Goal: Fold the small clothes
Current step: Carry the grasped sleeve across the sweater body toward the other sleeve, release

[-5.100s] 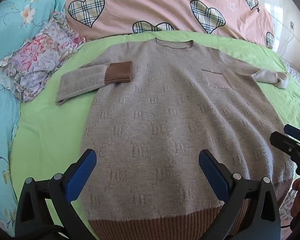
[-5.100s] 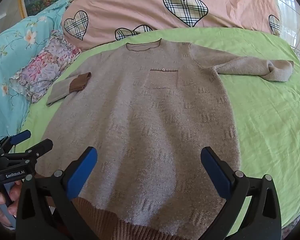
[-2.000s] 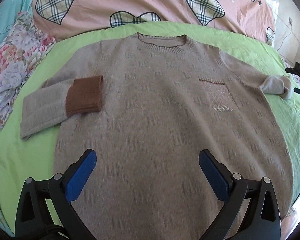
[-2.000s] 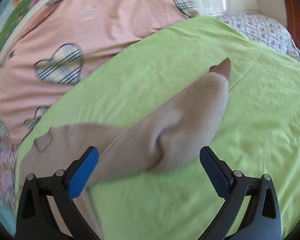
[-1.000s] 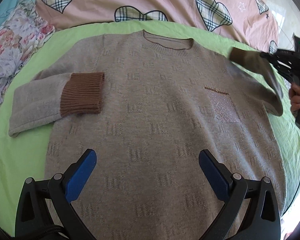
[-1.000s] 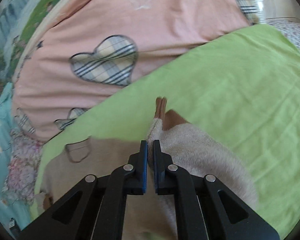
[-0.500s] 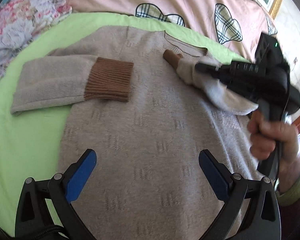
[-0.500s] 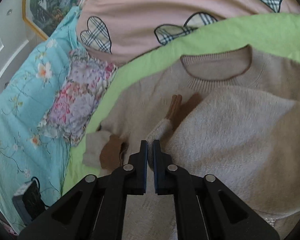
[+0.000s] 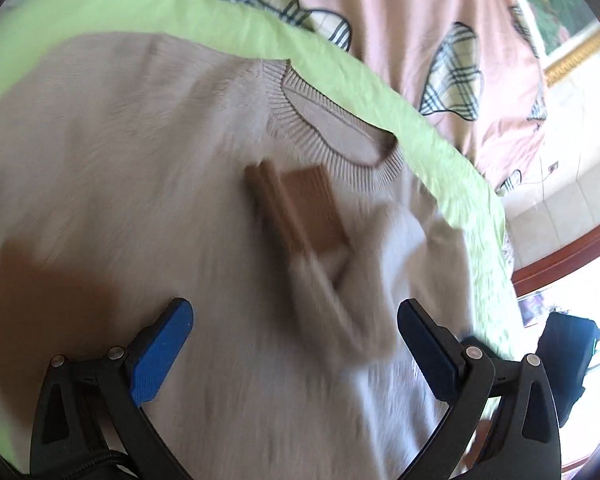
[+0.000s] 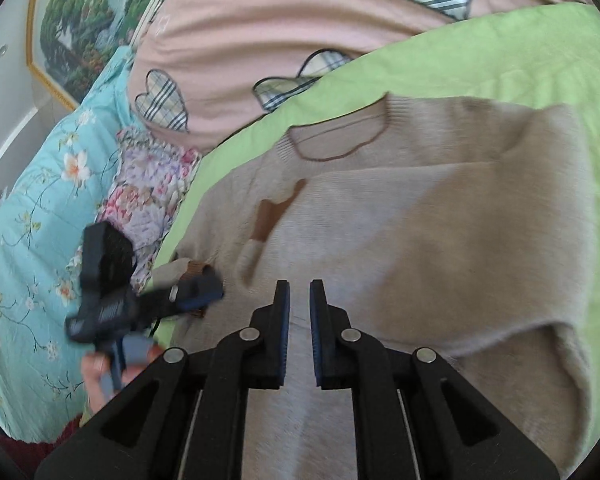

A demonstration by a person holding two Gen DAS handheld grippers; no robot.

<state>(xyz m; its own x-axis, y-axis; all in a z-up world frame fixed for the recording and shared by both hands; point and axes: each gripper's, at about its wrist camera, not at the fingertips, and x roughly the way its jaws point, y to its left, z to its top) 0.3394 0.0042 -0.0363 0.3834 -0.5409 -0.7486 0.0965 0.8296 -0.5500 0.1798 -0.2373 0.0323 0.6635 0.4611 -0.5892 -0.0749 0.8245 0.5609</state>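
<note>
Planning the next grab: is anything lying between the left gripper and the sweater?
Nothing visible. The left gripper hangs open directly over the sweater, with only the sweater's own folded-in sleeve lying ahead of it.

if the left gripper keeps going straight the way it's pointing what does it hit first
Most likely the folded-over sleeve of the beige knit sweater, lying between the open left gripper's blue pads, with its brown ribbed cuff just beyond. Motion blur makes the depth uncertain.
</note>
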